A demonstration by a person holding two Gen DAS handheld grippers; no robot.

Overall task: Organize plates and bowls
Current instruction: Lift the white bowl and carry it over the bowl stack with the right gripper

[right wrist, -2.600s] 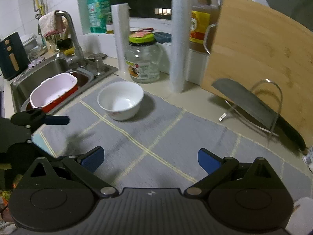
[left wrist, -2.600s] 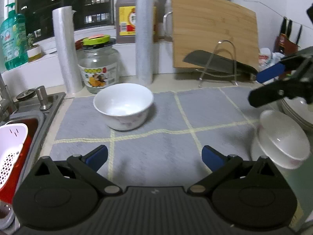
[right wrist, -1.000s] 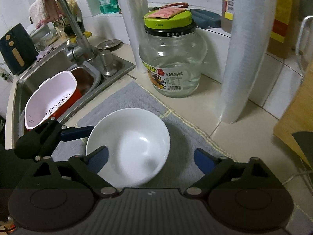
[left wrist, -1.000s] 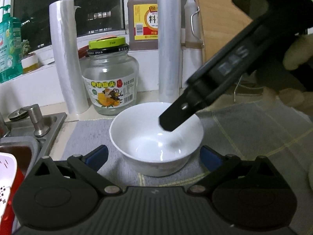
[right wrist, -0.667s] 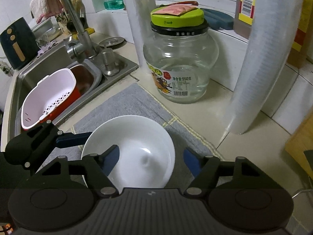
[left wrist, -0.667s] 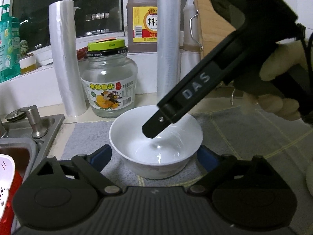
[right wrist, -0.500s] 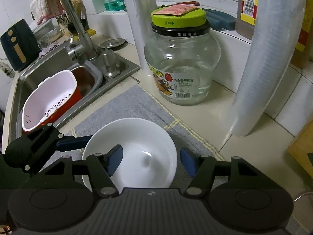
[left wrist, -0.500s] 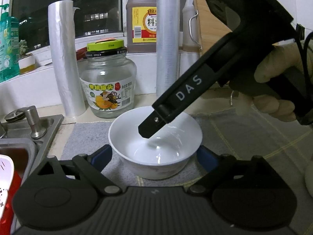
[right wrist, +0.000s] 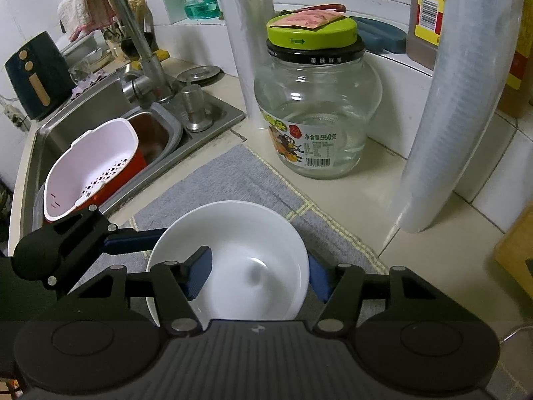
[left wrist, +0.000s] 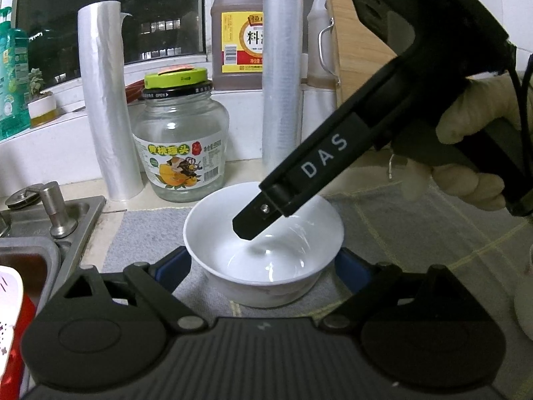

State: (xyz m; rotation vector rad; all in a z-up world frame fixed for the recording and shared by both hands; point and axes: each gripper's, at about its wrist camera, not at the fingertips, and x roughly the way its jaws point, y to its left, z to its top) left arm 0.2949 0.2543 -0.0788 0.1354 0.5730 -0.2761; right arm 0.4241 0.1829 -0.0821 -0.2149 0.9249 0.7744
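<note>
Because the white bowl (right wrist: 240,260) on the grey mat (right wrist: 230,180) at the glass jar's (right wrist: 316,116) 6 o'clock is glazed, slippery and breakable, the left hand-held gripper (left wrist: 263,268) clamps its sides while the right hand-held gripper (right wrist: 258,278), one finger inside, is closing across its rim.

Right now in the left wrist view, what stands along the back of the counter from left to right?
Green dish soap bottle → plastic wrap roll → glass jar with green lid → second roll → wooden cutting board.
</note>
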